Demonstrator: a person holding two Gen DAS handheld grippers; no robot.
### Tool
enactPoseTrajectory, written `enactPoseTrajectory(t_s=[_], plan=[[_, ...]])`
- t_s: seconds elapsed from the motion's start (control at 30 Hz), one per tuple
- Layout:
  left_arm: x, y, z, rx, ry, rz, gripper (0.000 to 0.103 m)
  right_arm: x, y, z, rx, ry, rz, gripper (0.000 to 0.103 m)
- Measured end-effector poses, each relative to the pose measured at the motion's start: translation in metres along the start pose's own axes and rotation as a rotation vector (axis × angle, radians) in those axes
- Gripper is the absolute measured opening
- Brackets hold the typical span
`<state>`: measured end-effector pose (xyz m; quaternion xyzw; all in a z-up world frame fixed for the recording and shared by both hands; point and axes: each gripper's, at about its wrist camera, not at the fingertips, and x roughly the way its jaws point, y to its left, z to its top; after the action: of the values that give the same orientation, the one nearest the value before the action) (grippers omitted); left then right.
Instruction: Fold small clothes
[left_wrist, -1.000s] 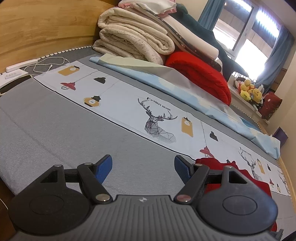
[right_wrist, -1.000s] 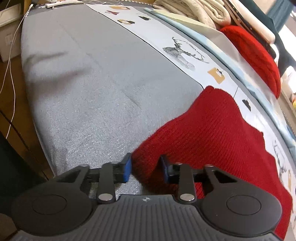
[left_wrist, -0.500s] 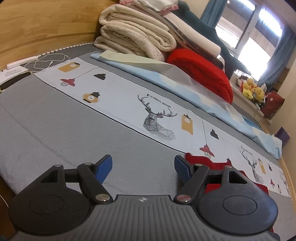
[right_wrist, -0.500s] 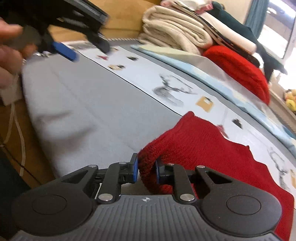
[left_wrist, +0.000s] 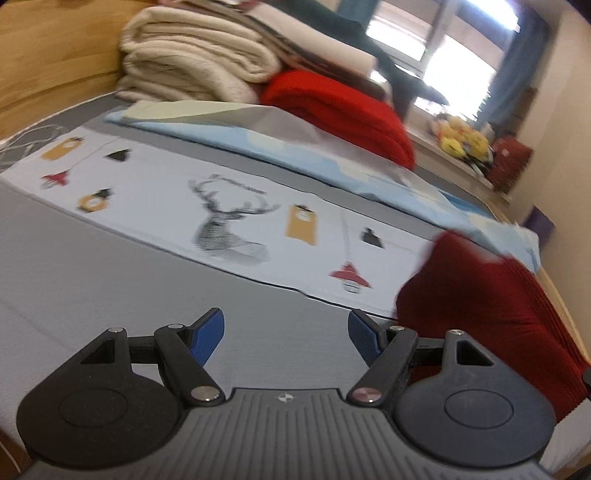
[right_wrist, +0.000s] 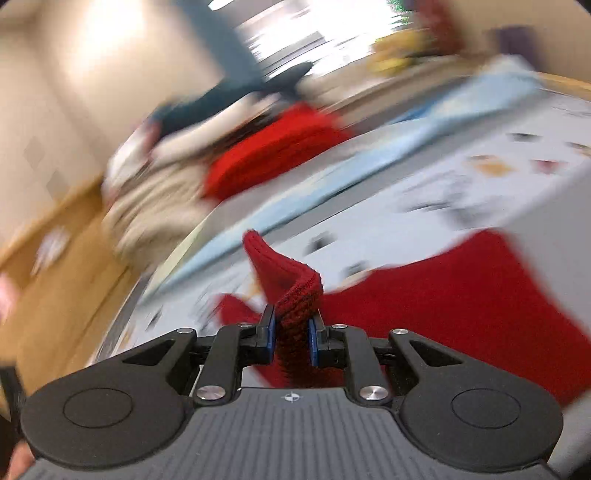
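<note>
- Right tongs (right_wrist: 291, 334): two black linkage arms ending in blue ribbed pads (right_wrist: 269, 334), drawn narrow and clamped on a doubled hem of the red knit garment (right_wrist: 461, 306). The pinched edge stands upright above the pads as a thick ribbed ridge, curling to a rounded tip.
- Red knit garment, right wrist view: coarse rib-knit wool, deep red. Its body trails from the tongs down onto the bed and spreads flat to the right; the far corner is blurred by motion.
- Red knit garment (left_wrist: 491, 306), left wrist view: a raised, rounded mound at the right edge of the bed, its ribs running lengthwise. It lies just beside the right finger of the left tongs (contact cannot be judged).
- Left tongs (left_wrist: 286, 332): spread wide, nothing between the two blue pads, only bare grey sheet.
- Bed (left_wrist: 110, 280): grey woven sheet, smooth, with a broad bare stretch to the left and ahead of the left tongs.
- Printed runner (left_wrist: 229, 206): one pale strip across the bed, carrying a stag's head, lamps and tags (print soft with blur).
- Pale blue sheet (left_wrist: 295, 147): one folded length, thin and smooth, lying along the runner's far side.
- Far stack: one cream folded blanket (left_wrist: 199, 62), plush and rolled at its edge, and one red knit bundle (left_wrist: 332, 107) beside it.
- Wooden headboard (left_wrist: 51, 55): curved, warm-toned, bounding the bed at far left.
- Window (left_wrist: 443, 40): bright, with a blue curtain; yellow soft toys (left_wrist: 461, 142) on the sill below.
</note>
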<state>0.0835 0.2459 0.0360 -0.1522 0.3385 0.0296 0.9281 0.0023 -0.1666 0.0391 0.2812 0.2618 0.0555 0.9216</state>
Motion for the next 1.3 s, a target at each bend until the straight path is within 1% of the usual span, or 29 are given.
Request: enactPoseTrajectory(t_s=[0.07,0.1,0.13,0.17,0.2,0.23,0.27,0.3,0.37,0.4,0.47,0.53,0.57,0.63,0.7,0.8,0.83,0.9,0.93,0.97,1.03,1.1,1.17,1.2,1.23,1.27,1.3], plan=[[0.01,-0.02,-0.001,0.036,0.009,-0.017,0.079,-0.014,-0.049,0.005,0.064,-0.03,-0.117,0.017],[0.014,-0.032,-0.002,0.059,0.014,-0.025,0.079,-0.018,-0.076,0.005,0.114,-0.02,-0.198,0.017],[0.019,-0.04,-0.003,0.078,0.018,-0.03,0.079,-0.017,-0.1,0.004,0.167,0.017,-0.275,0.017],[0.023,-0.049,-0.005,0.101,0.022,-0.034,0.079,-0.014,-0.124,0.002,0.231,0.084,-0.338,0.018],[0.026,-0.06,-0.007,0.128,0.026,-0.04,0.079,-0.01,-0.142,0.0,0.295,0.143,-0.373,0.019],[0.029,-0.067,-0.008,0.148,0.03,-0.045,0.079,-0.009,-0.159,-0.001,0.362,0.193,-0.396,0.023],[0.032,-0.075,-0.01,0.17,0.033,-0.05,0.079,-0.011,-0.171,0.0,0.405,0.216,-0.403,0.026],[0.034,-0.082,-0.013,0.192,0.037,-0.055,0.079,-0.016,-0.175,0.006,0.409,0.205,-0.4,0.032],[0.038,-0.091,-0.017,0.227,0.044,-0.067,0.079,-0.026,-0.169,0.027,0.335,0.151,-0.395,0.033],[0.04,-0.096,-0.019,0.243,0.049,-0.071,0.079,-0.028,-0.166,0.037,0.303,0.135,-0.374,0.033],[0.043,-0.1,-0.022,0.262,0.057,-0.072,0.079,-0.027,-0.164,0.061,0.249,0.124,-0.295,0.035],[0.045,-0.102,-0.024,0.268,0.062,-0.07,0.079,-0.014,-0.161,0.087,0.173,0.154,-0.187,0.041],[0.045,-0.102,-0.024,0.267,0.065,-0.067,0.079,-0.008,-0.16,0.093,0.128,0.178,-0.144,0.043],[0.046,-0.102,-0.025,0.264,0.069,-0.059,0.079,0.017,-0.155,0.107,0.054,0.231,-0.096,0.046],[0.047,-0.1,-0.026,0.259,0.076,-0.045,0.079,0.047,-0.156,0.115,0.036,0.283,-0.044,0.049],[0.046,-0.096,-0.026,0.254,0.081,-0.023,0.079,0.092,-0.16,0.117,0.027,0.328,-0.014,0.049],[0.045,-0.094,-0.026,0.253,0.082,-0.017,0.079,0.096,-0.16,0.108,0.036,0.342,-0.008,0.049],[0.047,-0.09,-0.025,0.243,0.087,-0.002,0.079,0.116,-0.166,0.097,0.115,0.404,-0.028,0.049],[0.048,-0.089,-0.024,0.239,0.09,0.003,0.079,0.122,-0.167,0.094,0.157,0.424,-0.032,0.051],[0.048,-0.087,-0.024,0.235,0.092,0.008,0.079,0.126,-0.164,0.093,0.178,0.425,-0.017,0.051],[0.05,-0.084,-0.022,0.225,0.095,0.018,0.079,0.132,-0.156,0.09,0.134,0.449,-0.014,0.051],[0.052,-0.083,-0.021,0.211,0.1,0.023,0.079,0.144,-0.151,0.086,0.075,0.481,-0.066,0.052],[0.052,-0.083,-0.02,0.204,0.102,0.026,0.079,0.149,-0.15,0.08,0.072,0.497,-0.081,0.052],[0.053,-0.084,-0.02,0.204,0.104,0.027,0.079,0.148,-0.148,0.081,0.06,0.489,-0.072,0.045],[0.054,-0.085,-0.02,0.204,0.105,0.027,0.079,0.146,-0.146,0.082,0.046,0.478,-0.053,0.032],[0.054,-0.086,-0.021,0.207,0.106,0.025,0.079,0.142,-0.142,0.084,0.027,0.447,-0.041,0.026],[0.054,-0.087,-0.021,0.21,0.107,0.022,0.079,0.134,-0.139,0.088,0.014,0.401,-0.008,0.021]])
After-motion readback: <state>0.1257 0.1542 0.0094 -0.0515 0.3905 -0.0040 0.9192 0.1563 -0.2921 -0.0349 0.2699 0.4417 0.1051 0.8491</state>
